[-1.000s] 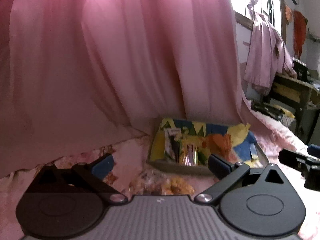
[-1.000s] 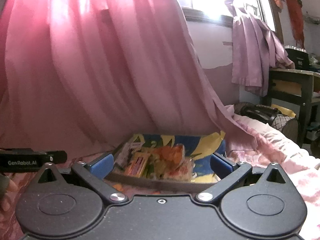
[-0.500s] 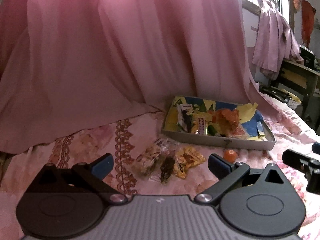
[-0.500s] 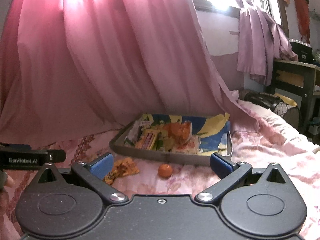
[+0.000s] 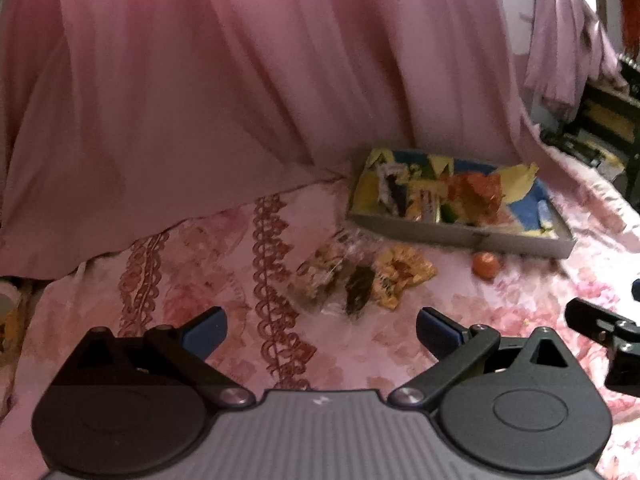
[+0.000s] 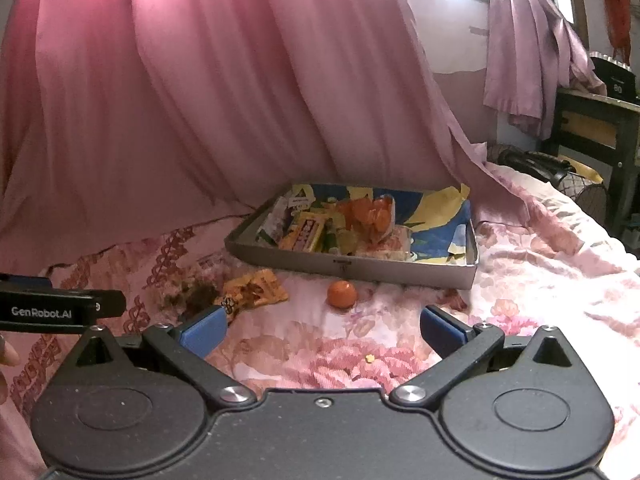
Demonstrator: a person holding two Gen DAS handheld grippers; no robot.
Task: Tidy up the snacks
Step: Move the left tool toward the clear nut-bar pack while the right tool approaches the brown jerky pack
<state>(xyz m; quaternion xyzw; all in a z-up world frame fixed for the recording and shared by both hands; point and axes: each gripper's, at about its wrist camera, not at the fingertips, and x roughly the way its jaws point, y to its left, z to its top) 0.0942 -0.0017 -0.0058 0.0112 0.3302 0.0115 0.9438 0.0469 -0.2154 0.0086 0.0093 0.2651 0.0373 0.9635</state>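
As we are pulling back from the tray (image 6: 352, 268), more bedspread (image 6: 400, 336) is showing than before. Both the left gripper (image 5: 320, 330) and the right gripper (image 6: 322, 330) are hanging spread apart, gripping nothing.

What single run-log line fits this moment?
left tongs: open, empty | right tongs: open, empty | orange, yellow packet: on bedspread, outside tray | tray: holds snacks

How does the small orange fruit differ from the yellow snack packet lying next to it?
The orange fruit is round and plain; the yellow snack packet is flat, crinkled and printed. The fruit lies alone, nearer the tray; the packet lies against the clear snack bags. Both rest on the floral bedspread, outside the tray.
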